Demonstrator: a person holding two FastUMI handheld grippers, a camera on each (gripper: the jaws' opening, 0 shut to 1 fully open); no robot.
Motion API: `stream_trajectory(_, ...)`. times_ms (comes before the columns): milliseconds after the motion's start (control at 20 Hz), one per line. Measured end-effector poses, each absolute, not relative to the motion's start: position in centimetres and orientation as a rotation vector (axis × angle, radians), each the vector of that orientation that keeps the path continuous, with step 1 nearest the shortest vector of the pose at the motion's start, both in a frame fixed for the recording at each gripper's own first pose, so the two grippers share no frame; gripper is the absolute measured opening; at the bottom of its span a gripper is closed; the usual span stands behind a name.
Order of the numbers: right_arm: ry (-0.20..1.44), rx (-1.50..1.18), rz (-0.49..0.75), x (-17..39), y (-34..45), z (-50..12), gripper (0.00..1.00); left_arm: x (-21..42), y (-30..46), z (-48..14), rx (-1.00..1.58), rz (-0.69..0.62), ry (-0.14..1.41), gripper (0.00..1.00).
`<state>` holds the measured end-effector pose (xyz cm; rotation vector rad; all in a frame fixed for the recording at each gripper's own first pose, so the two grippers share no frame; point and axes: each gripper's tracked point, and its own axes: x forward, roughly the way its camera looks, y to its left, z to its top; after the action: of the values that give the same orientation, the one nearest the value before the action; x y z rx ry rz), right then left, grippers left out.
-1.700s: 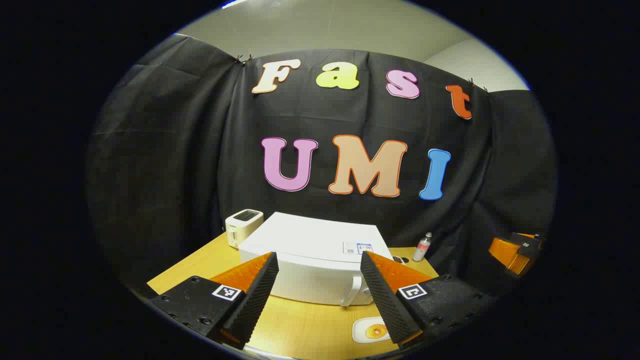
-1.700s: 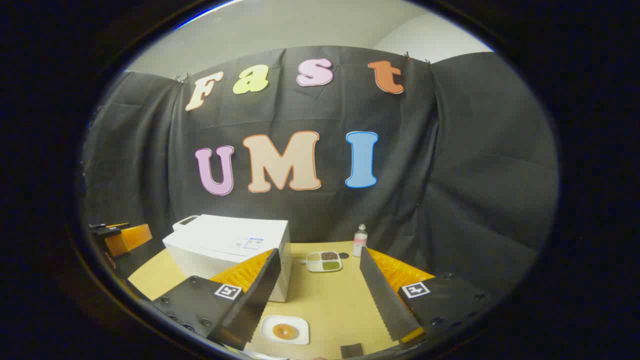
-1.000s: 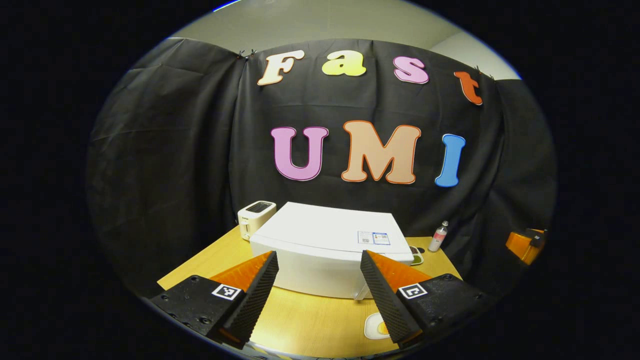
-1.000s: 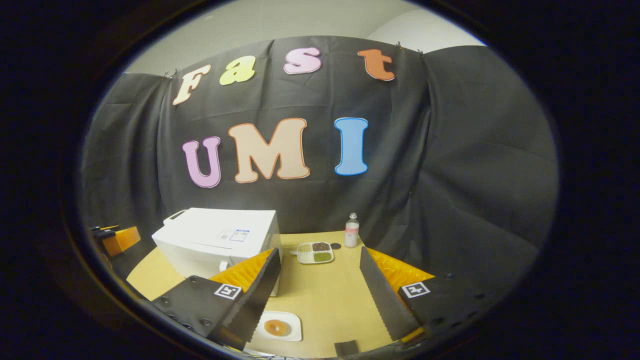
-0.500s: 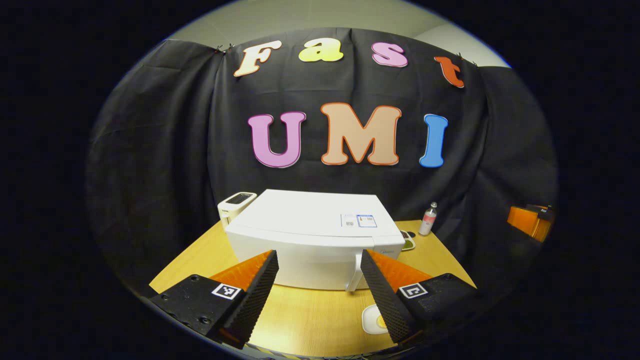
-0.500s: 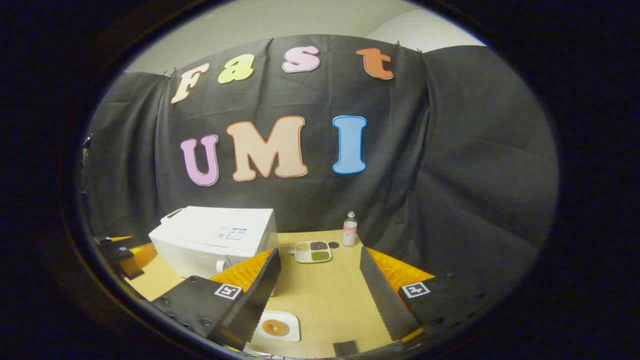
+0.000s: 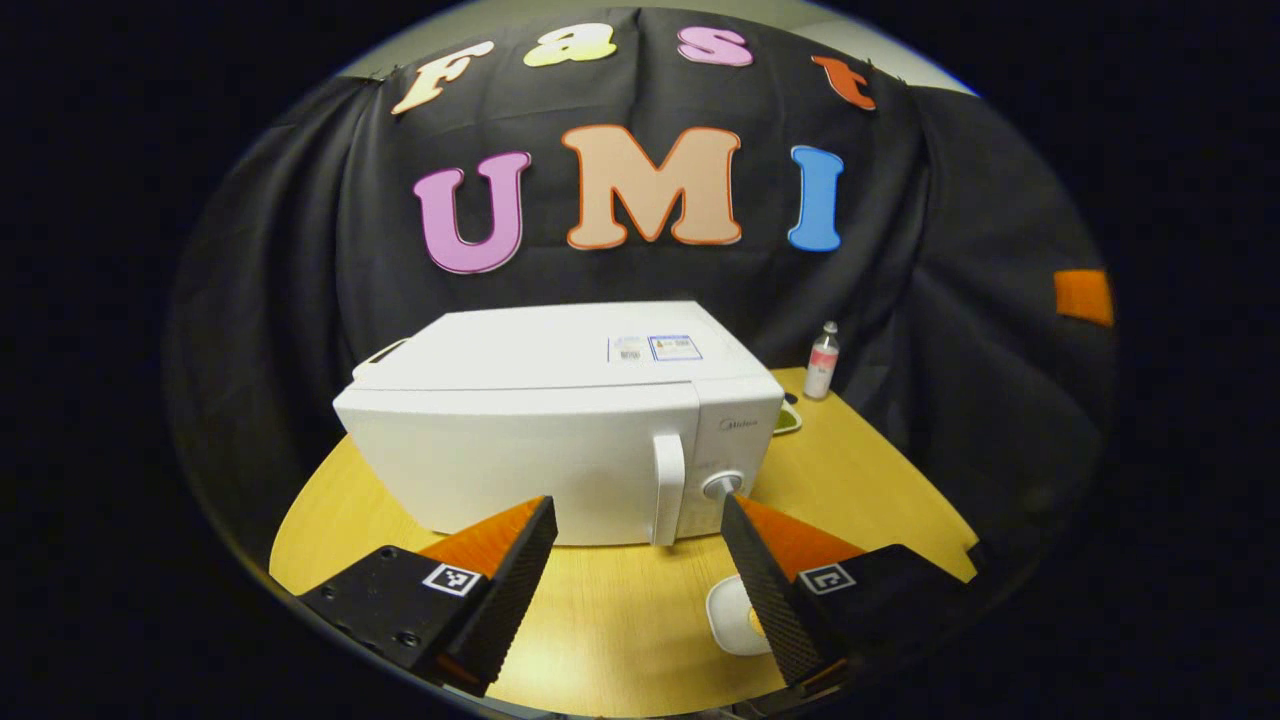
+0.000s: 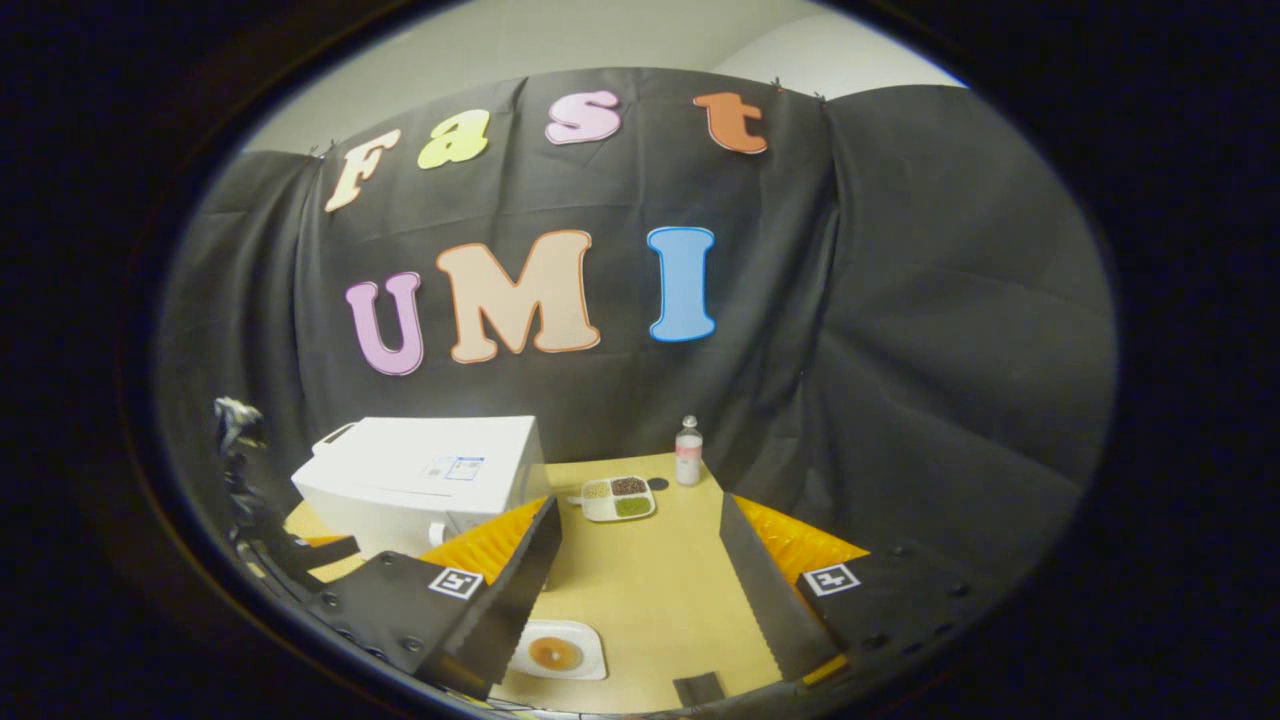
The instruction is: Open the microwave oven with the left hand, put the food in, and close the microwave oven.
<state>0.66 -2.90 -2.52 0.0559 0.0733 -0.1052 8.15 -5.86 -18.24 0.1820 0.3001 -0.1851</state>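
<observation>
Left hand-held gripper (image 7: pixel 635 560) spread wide, empty, facing the microwave oven (image 7: pixel 560 430) door handle (image 7: pixel 668 488), lined up to pull (door shut). Right hand-held gripper (image 8: pixel 640 570) wide too, above the food (image 8: pixel 553 653) on its plate (image 8: pixel 590 640) near the worktop (image 8: pixel 650 590) front edge.

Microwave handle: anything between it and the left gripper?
Nothing visible. The left gripper is open, its fingers framing the handle on the closed microwave, with bare table between. The plate lies lower right, off that line.
</observation>
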Motion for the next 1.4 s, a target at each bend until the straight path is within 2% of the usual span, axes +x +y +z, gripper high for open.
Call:
stream_trajectory(50, 0.073, 0.057, -0.112, 0.5, -2.9, -2.6, 1.00, 8.9, -6.2, -19.3, 0.191, -0.192, 0.312, 0.99)
stream_trajectory(350, 0.093, 0.102, -0.126, -0.5, -2.4, -2.9, 0.97, 12.3, -7.0, -24.6, 0.211, -0.221, 0.385, 0.97)
stream_trajectory(400, 0.100, 0.100, -0.133, -0.6, -2.5, -3.0, 1.00, 12.7, -7.1, -25.2, 0.210, -0.221, 0.399, 0.95)
stream_trajectory(650, 0.158, 0.088, -0.151, -1.0, -2.5, -4.2, 0.97, 15.2, -7.4, -27.6, 0.175, -0.225, 0.431, 0.88)
stream_trajectory(850, 0.172, 0.093, -0.143, -1.3, -1.7, -4.3, 0.97, 16.2, -7.5, -29.2, 0.158, -0.213, 0.462, 0.72)
stream_trajectory(900, 0.172, 0.088, -0.143, -1.4, -1.6, -4.2, 1.00, 16.3, -7.4, -29.4, 0.152, -0.210, 0.465, 0.65)
stream_trajectory(950, 0.172, 0.082, -0.141, -1.4, -1.6, -4.3, 0.97, 16.6, -7.6, -29.6, 0.143, -0.215, 0.472, 0.59)
stream_trajectory(1000, 0.176, 0.076, -0.140, -1.4, -1.5, -4.3, 0.97, 16.6, -7.7, -29.7, 0.135, -0.223, 0.479, 0.57)
stream_trajectory(1050, 0.179, 0.074, -0.138, -1.3, -1.4, -4.5, 0.97, 16.7, -7.6, -29.9, 0.132, -0.225, 0.484, 0.47)
stream_trajectory(1200, 0.194, 0.073, -0.130, -1.4, -0.9, -5.0, 0.97, 16.6, -7.9, -30.1, 0.135, -0.226, 0.490, 0.27)
stream_trajectory(1400, 0.196, 0.075, -0.113, -1.9, -0.3, -5.4, 1.00, 16.7, -7.7, -30.0, 0.177, -0.223, 0.474, 0.21)
